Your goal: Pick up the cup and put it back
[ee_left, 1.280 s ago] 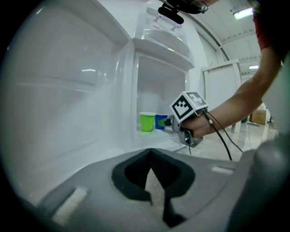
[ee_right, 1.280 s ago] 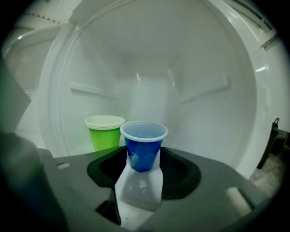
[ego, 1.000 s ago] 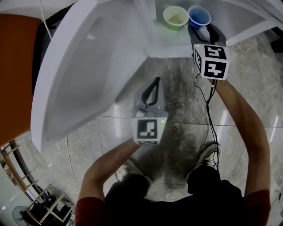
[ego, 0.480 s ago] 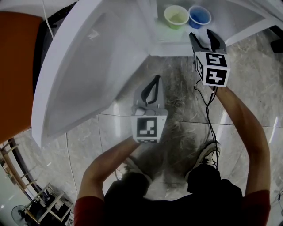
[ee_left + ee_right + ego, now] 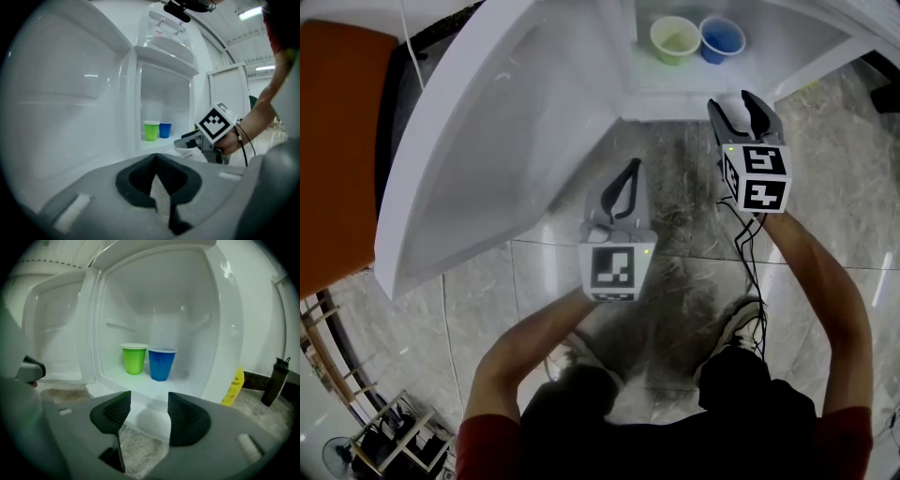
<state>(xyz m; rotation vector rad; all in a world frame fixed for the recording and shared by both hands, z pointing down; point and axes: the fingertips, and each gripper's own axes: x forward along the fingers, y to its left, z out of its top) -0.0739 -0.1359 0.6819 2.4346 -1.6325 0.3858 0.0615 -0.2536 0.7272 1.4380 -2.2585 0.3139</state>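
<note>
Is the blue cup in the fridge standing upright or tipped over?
Upright. The blue cup stands on its base inside the open fridge, rim up, beside the green cup.

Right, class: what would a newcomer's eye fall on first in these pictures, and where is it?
Two bright cups stand out inside the white fridge compartment: a green cup on the left and a blue cup beside it, both upright on its floor. Next comes the right gripper, jaws apart and empty, pointing at them from just outside. The left gripper sits farther back, jaws together.
</note>
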